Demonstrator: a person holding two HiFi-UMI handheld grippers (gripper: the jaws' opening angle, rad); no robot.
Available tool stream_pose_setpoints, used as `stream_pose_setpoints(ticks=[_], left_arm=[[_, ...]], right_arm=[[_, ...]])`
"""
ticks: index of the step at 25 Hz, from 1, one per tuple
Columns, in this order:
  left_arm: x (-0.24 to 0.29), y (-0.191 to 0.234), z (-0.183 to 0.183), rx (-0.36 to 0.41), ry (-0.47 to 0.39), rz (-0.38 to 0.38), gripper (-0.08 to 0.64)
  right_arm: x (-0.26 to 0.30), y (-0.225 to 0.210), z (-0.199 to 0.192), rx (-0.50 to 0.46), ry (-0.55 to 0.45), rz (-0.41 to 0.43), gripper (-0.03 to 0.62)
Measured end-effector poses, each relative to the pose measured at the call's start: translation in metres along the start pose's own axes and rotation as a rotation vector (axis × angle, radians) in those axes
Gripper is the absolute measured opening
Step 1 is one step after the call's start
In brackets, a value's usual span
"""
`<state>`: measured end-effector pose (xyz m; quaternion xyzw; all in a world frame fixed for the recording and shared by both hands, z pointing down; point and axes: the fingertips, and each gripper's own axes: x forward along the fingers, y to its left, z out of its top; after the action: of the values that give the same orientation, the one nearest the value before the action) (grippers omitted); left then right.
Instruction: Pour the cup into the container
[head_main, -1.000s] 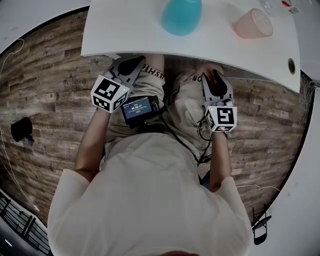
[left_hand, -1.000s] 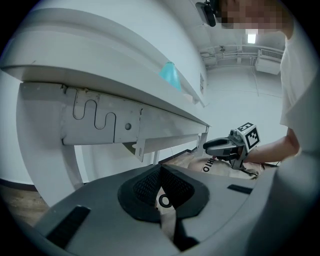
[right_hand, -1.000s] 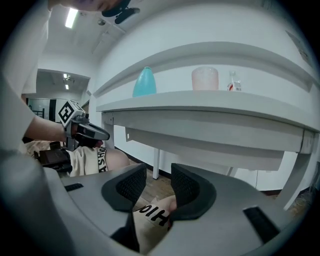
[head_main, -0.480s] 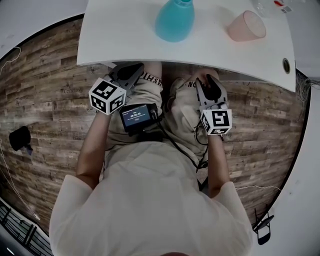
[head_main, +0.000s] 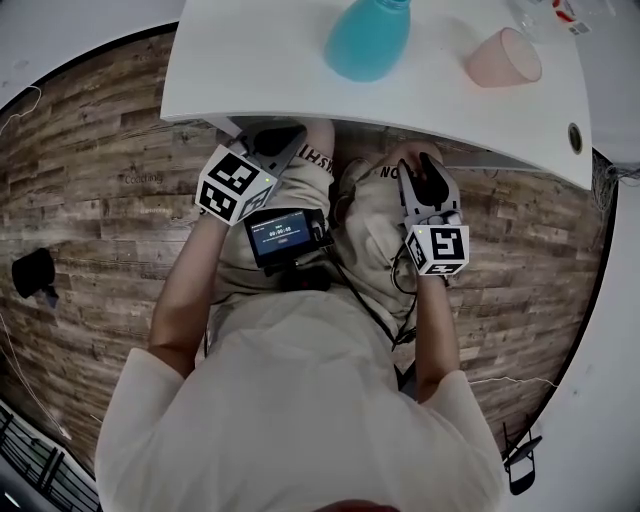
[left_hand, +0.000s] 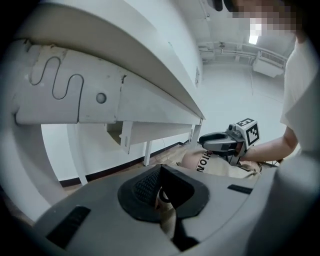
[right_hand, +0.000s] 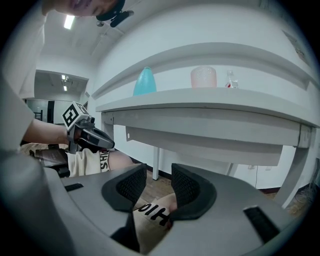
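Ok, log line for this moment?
stage: pour not begun | left gripper: shut, empty, below table edge | right gripper: open, empty | pink cup, blue container: on table, untouched

I wear a pale cream short-sleeved T-shirt (head_main: 300, 400) and beige shorts (head_main: 375, 215) with black lettering near the hems. My left gripper (left_hand: 160, 176) and right gripper (right_hand: 159, 175) are grey shells with black ribbed pads on the jaws. Each bears a white cube (head_main: 233, 185) printed with black square markers. A black screen unit (head_main: 285, 233) hangs at my waist, and a thin black cable (head_main: 365, 295) runs from it.
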<state>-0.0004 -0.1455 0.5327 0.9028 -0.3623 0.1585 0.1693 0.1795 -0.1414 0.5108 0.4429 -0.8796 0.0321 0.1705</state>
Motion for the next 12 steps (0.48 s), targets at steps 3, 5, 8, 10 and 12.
stream_pose_setpoints(ticks=[3,5,8,10,12], left_arm=[[0.001,-0.0028,0.0001,0.038,0.012,0.013,0.009],[0.0023,-0.0053,0.0005,0.051,0.016,0.015,0.011],[0.003,-0.0075,0.0007,0.047,0.014,0.011,0.009],[0.0025,-0.0073,0.0009,0.034,0.007,0.008,0.009],[0.002,-0.0065,0.0016,0.018,-0.003,0.008,0.01]], right_arm=[[-0.0004,0.0028,0.003,0.0,-0.007,0.001,0.153],[-0.0018,0.0022,0.0046,0.006,-0.012,0.001,0.153],[-0.0048,0.0014,0.0045,0.015,-0.018,-0.004,0.153],[-0.0058,0.0026,0.0048,0.012,-0.022,-0.004,0.153],[-0.0063,0.0035,0.006,0.01,-0.027,-0.005,0.153]])
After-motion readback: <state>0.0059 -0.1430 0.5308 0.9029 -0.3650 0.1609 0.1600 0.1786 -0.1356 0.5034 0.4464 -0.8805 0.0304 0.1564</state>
